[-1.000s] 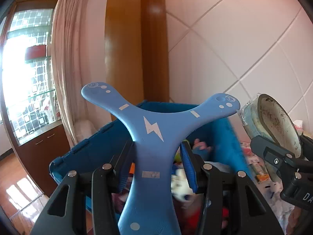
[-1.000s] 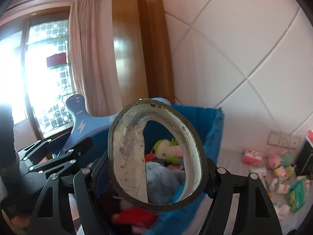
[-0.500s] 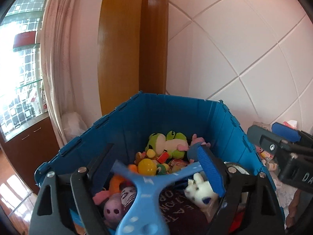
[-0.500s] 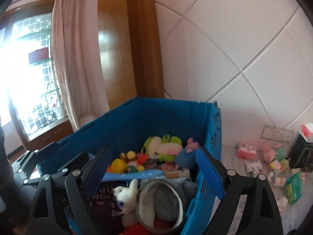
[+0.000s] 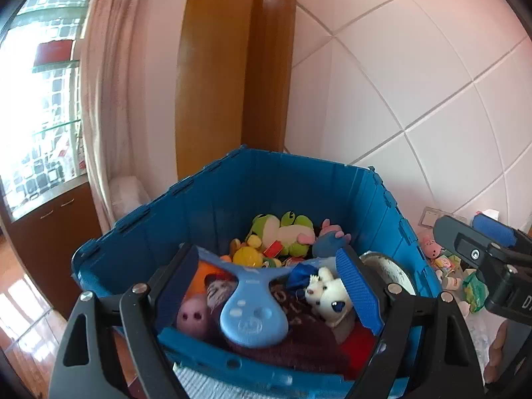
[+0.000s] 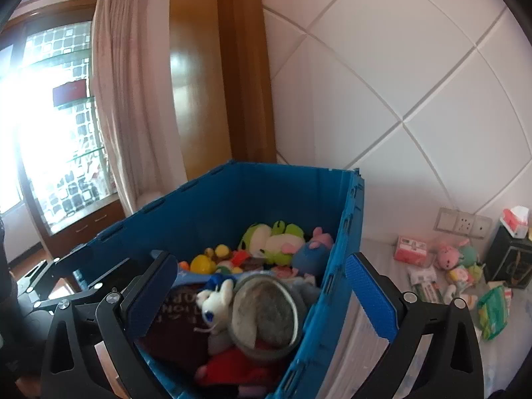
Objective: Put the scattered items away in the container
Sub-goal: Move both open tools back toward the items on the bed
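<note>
Both tools are hanging over the near edge of the blue crate [image 5: 212, 199], emptied. The left gripper [image 5: 266, 282] is gaping above the blue boomerang [image 5: 252, 312] lying on the toys; the right gripper [image 6: 262, 292], its jaws just opening wider, is letting the grey ring [image 6: 266, 312] rest there. More toys are waiting on the bed [image 6: 415, 299] to the right.

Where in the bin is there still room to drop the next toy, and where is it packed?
Inside the blue bin, the toys are lowest in the far left corner, behind the yellow ball, with bare walls above. The near half is heaped: boomerang, white plush dog, grey ring. Outside, the white cover is bare between bin and pink packet.
</note>
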Demonstrator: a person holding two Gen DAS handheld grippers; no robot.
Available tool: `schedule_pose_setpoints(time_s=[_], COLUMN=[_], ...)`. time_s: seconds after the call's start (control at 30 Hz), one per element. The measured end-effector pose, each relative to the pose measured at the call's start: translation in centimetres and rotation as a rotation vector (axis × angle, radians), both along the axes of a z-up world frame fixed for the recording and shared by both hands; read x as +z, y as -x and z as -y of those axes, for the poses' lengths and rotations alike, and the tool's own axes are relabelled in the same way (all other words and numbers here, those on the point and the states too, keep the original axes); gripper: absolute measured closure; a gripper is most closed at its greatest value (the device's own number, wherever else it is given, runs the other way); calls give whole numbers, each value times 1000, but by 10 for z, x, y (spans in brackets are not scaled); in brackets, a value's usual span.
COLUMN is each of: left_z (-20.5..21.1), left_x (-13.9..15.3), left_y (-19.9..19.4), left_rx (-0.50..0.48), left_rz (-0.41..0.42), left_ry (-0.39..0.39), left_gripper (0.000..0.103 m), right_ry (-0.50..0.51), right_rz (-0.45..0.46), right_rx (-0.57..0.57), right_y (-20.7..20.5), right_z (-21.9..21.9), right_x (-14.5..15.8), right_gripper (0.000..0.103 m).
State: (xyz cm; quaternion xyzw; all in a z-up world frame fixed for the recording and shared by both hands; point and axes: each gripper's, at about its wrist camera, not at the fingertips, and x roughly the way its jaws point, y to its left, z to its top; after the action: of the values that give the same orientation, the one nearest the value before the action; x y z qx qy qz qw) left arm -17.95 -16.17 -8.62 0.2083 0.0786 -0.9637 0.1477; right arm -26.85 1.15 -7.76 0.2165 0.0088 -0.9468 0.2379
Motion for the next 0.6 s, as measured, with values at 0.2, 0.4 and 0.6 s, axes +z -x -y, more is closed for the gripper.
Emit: schedule_pose_setpoints(time_s=[0.2, 0.4, 0.6], left_z=[-19, -45, -89], left_x=[2, 3, 5], left_y=[-28, -50, -61], left_rx=[5, 3, -21], left_rz=[-12, -21, -25], left_ry=[1, -15, -20], left_gripper=[18, 18, 18], right_ry=[19, 33, 50], right_rz=[-8, -14, -5], right_rx=[6, -2, -20], right_y=[-24, -47, -67], right_z=[-18, -52, -104], right_x=[3, 7, 2], right_gripper=[1, 1, 1])
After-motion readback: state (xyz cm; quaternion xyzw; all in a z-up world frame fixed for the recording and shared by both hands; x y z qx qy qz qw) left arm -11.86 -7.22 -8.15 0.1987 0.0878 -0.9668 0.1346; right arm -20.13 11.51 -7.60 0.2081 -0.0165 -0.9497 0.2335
